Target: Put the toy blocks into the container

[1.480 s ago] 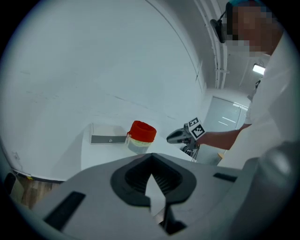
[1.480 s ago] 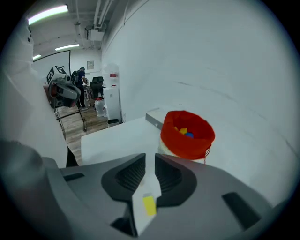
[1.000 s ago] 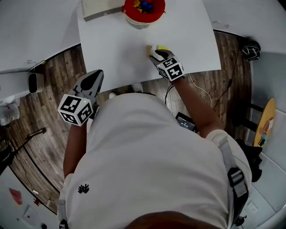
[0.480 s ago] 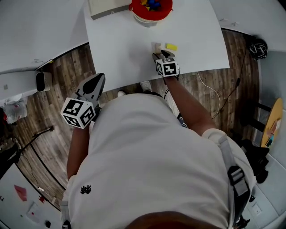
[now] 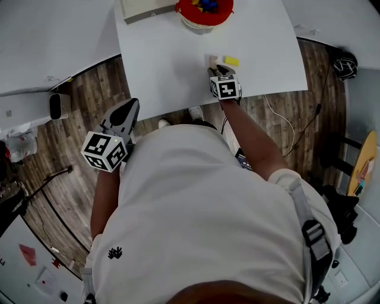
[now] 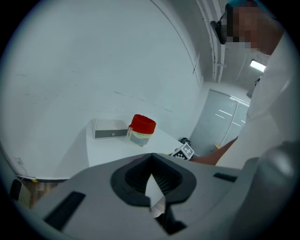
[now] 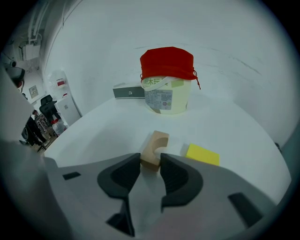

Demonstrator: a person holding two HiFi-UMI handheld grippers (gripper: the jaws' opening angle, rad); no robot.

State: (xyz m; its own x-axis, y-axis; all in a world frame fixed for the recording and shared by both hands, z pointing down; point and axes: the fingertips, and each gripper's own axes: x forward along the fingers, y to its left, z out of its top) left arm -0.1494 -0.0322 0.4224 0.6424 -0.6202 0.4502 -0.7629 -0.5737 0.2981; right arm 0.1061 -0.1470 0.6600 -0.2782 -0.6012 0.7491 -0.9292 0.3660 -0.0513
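A tan wooden block with an arched notch (image 7: 154, 149) lies on the white table (image 5: 166, 65), with a flat yellow block (image 7: 202, 154) just to its right. In the head view the tan block (image 5: 213, 60) and the yellow block (image 5: 230, 61) sit near the table's front edge. My right gripper (image 7: 150, 164) is closing, and its pads touch both sides of the tan block's near end. The container (image 7: 167, 86), a pale tub with a red cloth top, stands farther back and holds coloured blocks (image 5: 204, 5). My left gripper (image 5: 126, 110) hangs shut and holds nothing, off the table's left side.
A flat grey box (image 5: 142, 9) lies left of the container at the table's far edge. Wooden floor (image 5: 71, 119) shows around the table, with a cable (image 5: 279, 124) on the right. My body fills the lower head view.
My right gripper slid up to the tan block and its jaws came in round the block's near end. The left gripper stayed where it was.
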